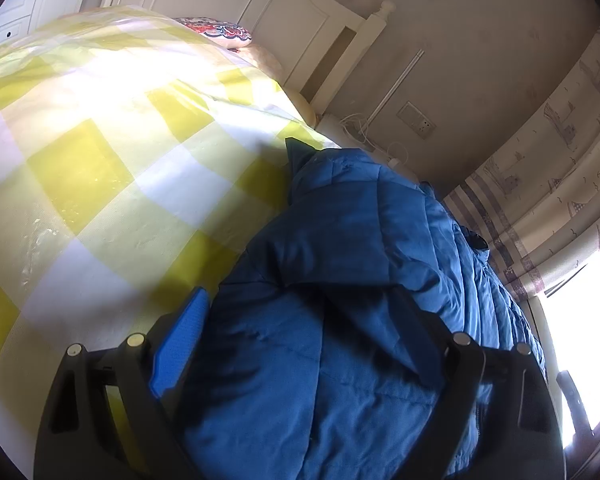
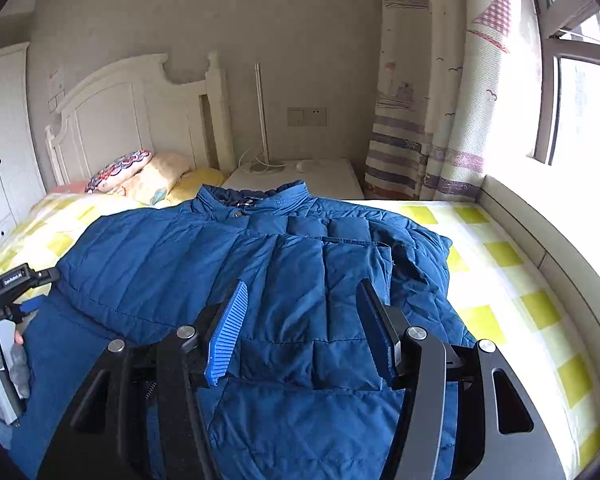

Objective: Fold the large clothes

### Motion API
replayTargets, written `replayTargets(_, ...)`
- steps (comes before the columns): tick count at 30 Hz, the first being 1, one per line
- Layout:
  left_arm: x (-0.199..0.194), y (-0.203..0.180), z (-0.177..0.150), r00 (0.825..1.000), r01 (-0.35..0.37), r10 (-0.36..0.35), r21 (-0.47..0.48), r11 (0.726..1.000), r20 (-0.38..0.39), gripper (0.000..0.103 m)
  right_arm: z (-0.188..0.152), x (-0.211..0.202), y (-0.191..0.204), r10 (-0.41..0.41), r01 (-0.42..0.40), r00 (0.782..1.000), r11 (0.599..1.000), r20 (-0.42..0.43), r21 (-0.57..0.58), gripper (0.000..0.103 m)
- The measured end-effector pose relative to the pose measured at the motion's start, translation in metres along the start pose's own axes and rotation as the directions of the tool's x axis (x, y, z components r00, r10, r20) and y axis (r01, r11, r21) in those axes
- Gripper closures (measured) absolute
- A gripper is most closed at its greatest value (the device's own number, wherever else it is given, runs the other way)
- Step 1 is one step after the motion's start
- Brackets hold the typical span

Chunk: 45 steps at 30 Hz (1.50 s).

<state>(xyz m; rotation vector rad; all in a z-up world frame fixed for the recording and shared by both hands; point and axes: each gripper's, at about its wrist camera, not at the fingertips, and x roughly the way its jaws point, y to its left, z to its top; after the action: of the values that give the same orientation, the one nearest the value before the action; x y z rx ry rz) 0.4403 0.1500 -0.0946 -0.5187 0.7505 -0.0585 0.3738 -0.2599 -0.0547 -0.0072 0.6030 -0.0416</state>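
A blue padded jacket (image 2: 228,264) lies spread across a bed (image 2: 500,256) with yellow-checked sheet; apparently three pillows (image 2: 140,174) at the headboard.

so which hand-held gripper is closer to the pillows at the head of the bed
Left. The left hand-held gripper sits at the jacket's left edge, on the pillows' side of the bed. The right hand-held gripper is open over the jacket's middle, farther across.

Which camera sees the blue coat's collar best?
The right wrist view. There the blue coat lies spread on the bed, and its collar with a snap faces the camera. The left wrist view shows only bunched fabric close up; the collar appears as a dark edge.
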Motion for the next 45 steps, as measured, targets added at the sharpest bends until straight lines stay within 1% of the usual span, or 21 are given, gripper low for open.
replayTargets(3,-0.003,-0.001,0.000,1.000,0.001,-0.001,0.007,1.000,0.010,0.013,-0.012,0.045,-0.002,-0.007,0.004,0.988,1.000,-0.153,-0.025,0.048)
replayTargets(5,-0.014,-0.007,0.000,0.998,-0.017,0.015,0.031,0.999,0.061,0.014,-0.011,0.045,-0.004,0.001,-0.003,0.986,1.000,-0.166,-0.012,0.047)
replayTargets(7,-0.030,-0.026,0.004,0.989,-0.060,0.046,0.095,0.994,0.144,0.014,-0.013,0.048,-0.006,0.006,-0.008,0.985,1.000,-0.171,-0.010,0.047)
replayTargets(9,-0.041,-0.054,0.009,0.983,-0.037,0.006,0.168,0.985,0.182,0.013,-0.013,0.050,-0.006,0.011,-0.012,0.985,1.000,-0.172,-0.005,0.047)
replayTargets(12,-0.033,-0.111,0.017,0.987,-0.011,-0.038,0.301,0.953,0.157,0.010,-0.013,0.050,-0.006,0.007,-0.009,0.985,1.000,-0.171,-0.010,0.047)
replayTargets(14,-0.010,-0.145,0.017,0.993,-0.032,-0.017,0.392,0.919,0.120,0.007,-0.011,0.052,-0.004,0.004,-0.006,0.985,1.000,-0.171,-0.013,0.047)
replayTargets(16,0.020,-0.160,0.011,0.995,-0.084,0.055,0.450,0.889,0.078,0.007,-0.011,0.052,-0.005,0.005,-0.007,0.985,1.000,-0.170,-0.012,0.047)
replayTargets(17,0.040,-0.160,0.006,0.994,-0.110,0.110,0.467,0.877,0.027,0.007,-0.011,0.052,-0.006,0.005,-0.007,0.985,1.000,-0.170,-0.012,0.047)
replayTargets(18,0.062,-0.155,-0.001,0.986,-0.125,0.161,0.478,0.870,-0.035,0.007,-0.011,0.053,-0.006,0.005,-0.007,0.985,1.000,-0.170,-0.013,0.047)
replayTargets(19,0.076,-0.151,-0.009,0.979,-0.142,0.195,0.495,0.857,-0.057,0.004,-0.011,0.052,-0.006,0.005,-0.008,0.985,1.000,-0.170,-0.014,0.047)
replayTargets(20,0.080,-0.150,-0.016,0.980,-0.146,0.194,0.515,0.845,-0.041,0.003,-0.011,0.052,-0.006,0.005,-0.007,0.986,1.000,-0.170,-0.015,0.047)
replayTargets(22,0.075,-0.152,-0.016,0.980,-0.154,0.198,0.526,0.836,-0.029,0.004,-0.011,0.052,-0.006,0.005,-0.008,0.986,1.000,-0.169,-0.015,0.047)
replayTargets(25,0.058,-0.164,0.002,0.993,-0.094,0.114,0.499,0.861,-0.009,0.005,-0.011,0.053,-0.007,0.011,-0.013,0.985,1.000,-0.170,-0.009,0.047)
replayTargets(28,0.059,-0.192,0.021,0.997,-0.075,0.073,0.528,0.846,0.024,0.004,-0.011,0.053,-0.007,0.013,-0.014,0.985,1.000,-0.170,-0.007,0.046)
replayTargets(32,0.102,-0.224,0.017,0.993,-0.072,0.115,0.586,0.807,-0.035,0.004,-0.011,0.053,-0.008,0.020,-0.020,0.985,1.000,-0.173,-0.001,0.046)
replayTargets(35,0.147,-0.229,-0.003,0.974,-0.123,0.217,0.649,0.750,-0.065,0.002,-0.011,0.053,-0.008,0.030,-0.029,0.985,1.000,-0.172,0.006,0.046)
replayTargets(36,0.149,-0.226,-0.006,0.979,-0.121,0.200,0.649,0.751,-0.048,0.002,-0.011,0.053,-0.008,0.030,-0.030,0.985,1.000,-0.173,0.007,0.046)
replayTargets(39,0.147,-0.223,0.003,0.979,-0.078,0.178,0.626,0.776,-0.099,0.003,-0.011,0.054,-0.009,0.034,-0.033,0.984,0.999,-0.175,0.012,0.046)
replayTargets(41,0.135,-0.216,0.020,0.987,-0.040,0.124,0.589,0.807,-0.103,0.003,-0.011,0.054,-0.010,0.042,-0.039,0.984,0.999,-0.174,0.020,0.046)
replayTargets(44,0.121,-0.189,0.056,0.992,-0.084,0.120,0.496,0.864,-0.042,0.003,-0.011,0.054,-0.012,0.051,-0.047,0.984,0.999,-0.171,0.027,0.046)
replayTargets(45,0.125,-0.176,0.067,0.989,-0.098,0.137,0.459,0.883,-0.053,0.003,-0.011,0.054,-0.012,0.051,-0.047,0.984,0.999,-0.171,0.027,0.046)
